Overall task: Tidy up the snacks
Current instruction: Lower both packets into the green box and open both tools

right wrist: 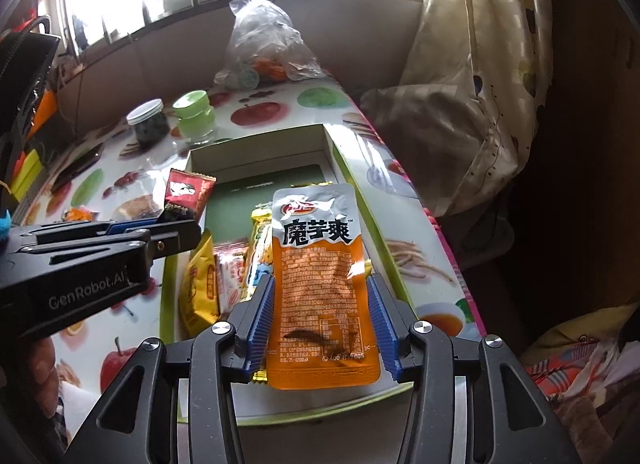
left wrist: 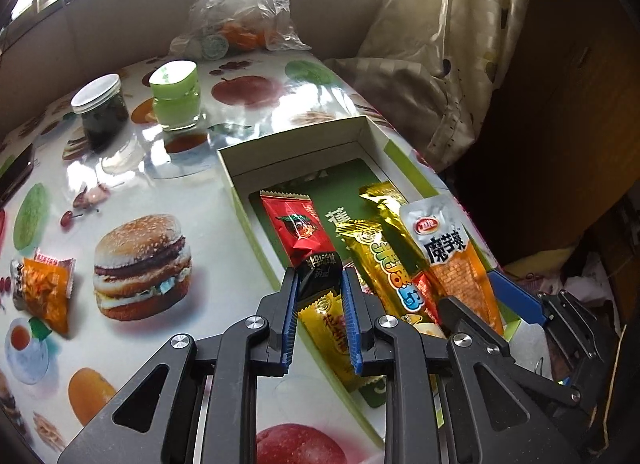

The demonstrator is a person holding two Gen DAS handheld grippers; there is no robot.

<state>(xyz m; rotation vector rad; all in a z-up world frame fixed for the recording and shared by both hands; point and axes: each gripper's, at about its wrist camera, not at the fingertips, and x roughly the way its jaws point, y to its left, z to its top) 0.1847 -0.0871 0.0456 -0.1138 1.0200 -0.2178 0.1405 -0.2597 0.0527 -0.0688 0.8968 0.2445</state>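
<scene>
While the right gripper [right wrist: 320, 320] pinches the orange pouch [right wrist: 322, 284] lengthwise over the box [right wrist: 256, 144], the left gripper [left wrist: 319, 306] fingers grip a red-and-black packet [left wrist: 304, 234] pointing away above the box's left side.

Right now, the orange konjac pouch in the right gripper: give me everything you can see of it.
The orange konjac pouch is a flat, glossy foil-plastic sachet: silver-white top with a red logo and bold black Chinese characters, translucent orange body with fine print. It looks sealed and a little crinkled. The right gripper clamps its two long edges between the blue ribbed pads, holding it lengthwise over the open box, above the other snacks.
</scene>
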